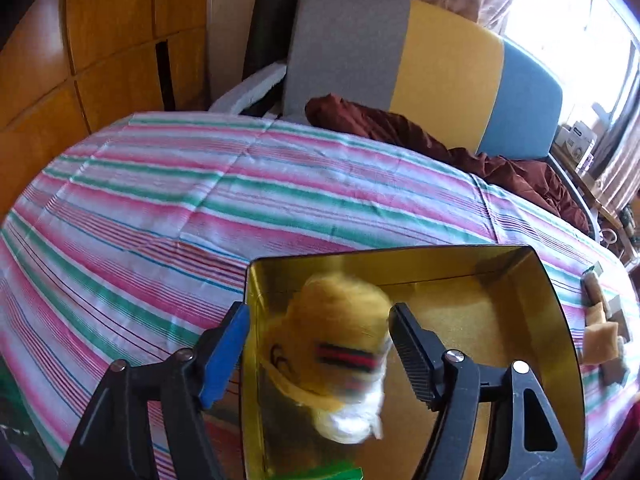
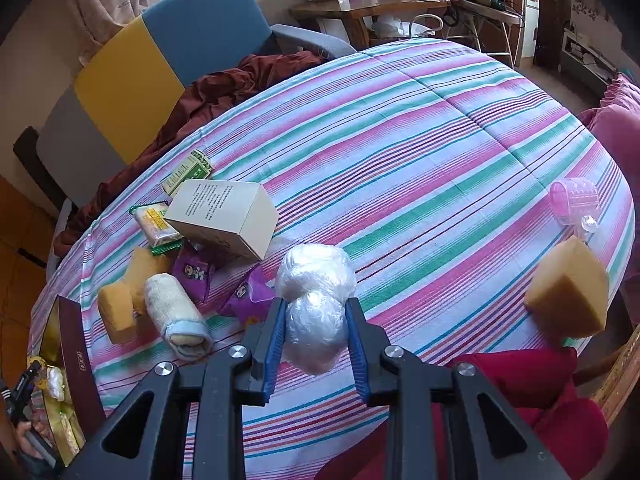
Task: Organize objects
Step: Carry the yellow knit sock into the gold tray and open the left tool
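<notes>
My left gripper [image 1: 320,344] is open above a gold-lined box [image 1: 500,304] on the striped cloth. A blurred yellow and white soft toy [image 1: 340,344] with a red and black band lies in the box between the spread fingers. My right gripper [image 2: 316,336] is shut on a clear plastic-wrapped white bundle [image 2: 316,304] and holds it over the table. The same box [image 2: 76,364] shows at the far left of the right wrist view, with the left gripper [image 2: 24,384] at it.
Near the box lie a rolled towel [image 2: 176,320], yellow sponges [image 2: 120,304], purple packets [image 2: 192,276], a white carton [image 2: 224,216] and green packets [image 2: 160,224]. A sponge block [image 2: 568,292] and a pink cup [image 2: 572,204] sit at the right edge. A sofa [image 1: 440,64] stands behind.
</notes>
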The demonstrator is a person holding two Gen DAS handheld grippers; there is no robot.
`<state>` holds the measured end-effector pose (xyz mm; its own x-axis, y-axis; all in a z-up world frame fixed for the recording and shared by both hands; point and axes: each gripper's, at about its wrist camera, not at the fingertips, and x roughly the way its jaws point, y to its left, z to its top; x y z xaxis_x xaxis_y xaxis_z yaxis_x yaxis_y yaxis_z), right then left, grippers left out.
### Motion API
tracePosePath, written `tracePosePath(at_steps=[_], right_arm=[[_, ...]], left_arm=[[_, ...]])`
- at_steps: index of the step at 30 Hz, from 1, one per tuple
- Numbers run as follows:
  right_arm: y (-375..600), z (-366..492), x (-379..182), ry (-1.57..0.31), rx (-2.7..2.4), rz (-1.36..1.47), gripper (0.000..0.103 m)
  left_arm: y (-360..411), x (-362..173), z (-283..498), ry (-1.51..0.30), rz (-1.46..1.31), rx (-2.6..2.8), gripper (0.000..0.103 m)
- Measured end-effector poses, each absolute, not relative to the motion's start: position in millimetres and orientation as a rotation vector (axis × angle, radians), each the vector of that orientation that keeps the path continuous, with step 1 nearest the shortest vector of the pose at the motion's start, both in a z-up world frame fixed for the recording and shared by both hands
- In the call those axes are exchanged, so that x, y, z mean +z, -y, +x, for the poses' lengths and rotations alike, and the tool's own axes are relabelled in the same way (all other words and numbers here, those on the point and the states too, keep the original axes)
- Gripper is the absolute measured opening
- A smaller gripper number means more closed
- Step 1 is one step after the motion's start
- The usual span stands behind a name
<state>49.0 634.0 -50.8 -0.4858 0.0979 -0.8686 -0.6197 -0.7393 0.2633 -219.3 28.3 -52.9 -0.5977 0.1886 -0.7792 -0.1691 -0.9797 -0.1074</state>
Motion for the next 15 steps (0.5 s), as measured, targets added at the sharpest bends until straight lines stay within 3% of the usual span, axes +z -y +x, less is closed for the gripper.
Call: tracePosePath(at_steps=[9, 15], right_arm=[[-623.0, 47.4, -43.2, -0.701, 2.242, -1.25, 0.029], [-547.8, 12.9, -22.7, -0.625, 2.447, -1.322, 0.029]], left_arm=[[4.3, -21.5, -164.1, 0.174, -1.149, 2.715, 0.079], [22.1, -18.6, -114.8, 0.162, -1.12, 2.728, 0.08]])
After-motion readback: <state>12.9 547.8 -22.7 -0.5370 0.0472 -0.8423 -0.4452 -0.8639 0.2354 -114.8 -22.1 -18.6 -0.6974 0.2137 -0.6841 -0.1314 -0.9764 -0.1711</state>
